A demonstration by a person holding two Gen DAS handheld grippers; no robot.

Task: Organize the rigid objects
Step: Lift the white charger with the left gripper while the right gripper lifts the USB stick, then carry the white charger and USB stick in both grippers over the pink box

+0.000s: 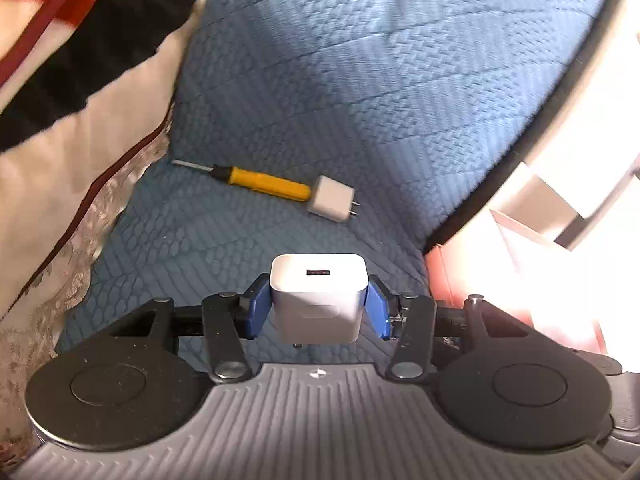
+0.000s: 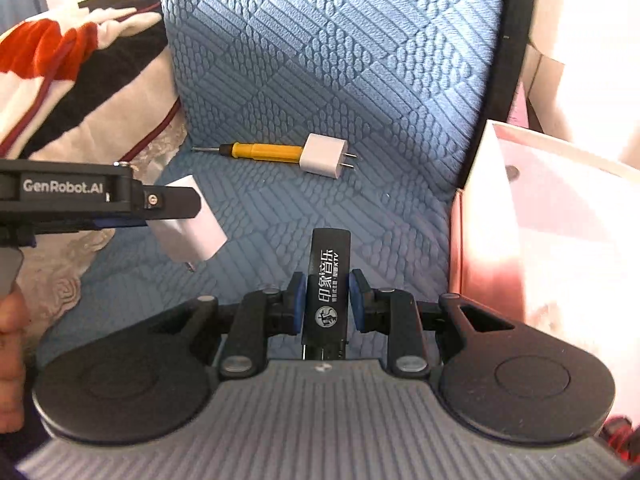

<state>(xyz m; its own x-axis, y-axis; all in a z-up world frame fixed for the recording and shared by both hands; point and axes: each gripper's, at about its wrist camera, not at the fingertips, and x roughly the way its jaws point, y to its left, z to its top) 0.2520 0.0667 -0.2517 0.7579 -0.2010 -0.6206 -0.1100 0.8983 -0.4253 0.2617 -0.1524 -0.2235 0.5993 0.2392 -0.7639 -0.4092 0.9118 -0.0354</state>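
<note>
My left gripper (image 1: 319, 304) is shut on a large white USB charger (image 1: 319, 292), its port facing up, held above the blue quilted mattress (image 1: 360, 100). In the right wrist view the same charger (image 2: 192, 232) hangs from the left gripper (image 2: 176, 216) at the left. My right gripper (image 2: 325, 300) is shut on a black lighter with white print (image 2: 326, 292), standing upright between the blue pads. On the mattress lie a yellow-handled screwdriver (image 1: 260, 182) (image 2: 260, 151) and, touching its handle end, a small white plug adapter (image 1: 333, 199) (image 2: 325, 155).
A pink-and-white box (image 2: 540, 220) stands open at the right, beside the mattress's dark edge (image 2: 516, 40); the left wrist view shows it overexposed (image 1: 500, 264). A cream, black and red blanket (image 1: 80, 100) (image 2: 80, 80) is heaped at the left. A hand (image 2: 12, 344) grips the left tool.
</note>
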